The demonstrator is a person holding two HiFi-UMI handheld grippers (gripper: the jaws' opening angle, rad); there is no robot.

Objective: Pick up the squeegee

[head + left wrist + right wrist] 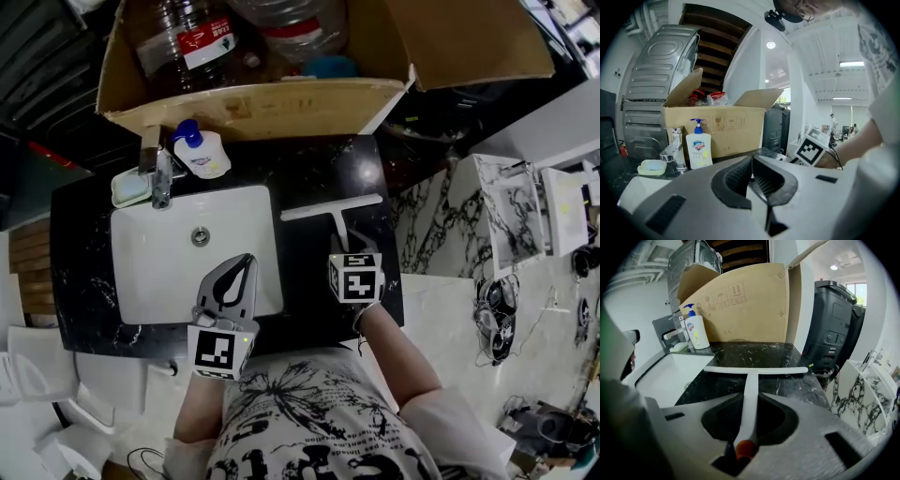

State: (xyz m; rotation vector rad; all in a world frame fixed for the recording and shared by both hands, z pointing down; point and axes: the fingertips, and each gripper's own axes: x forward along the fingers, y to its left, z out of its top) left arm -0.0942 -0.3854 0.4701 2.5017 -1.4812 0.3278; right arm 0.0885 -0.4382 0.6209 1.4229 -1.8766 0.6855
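Seemingly water bottles [192, 37] in cardboard box [281, 108]

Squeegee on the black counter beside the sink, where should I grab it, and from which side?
Grip the squeegee by its thin handle, coming from the near end with one jaw on each side. It lies flat on the counter, blade away, handle pointing at the person. The jaws of the right gripper are closed on it there.
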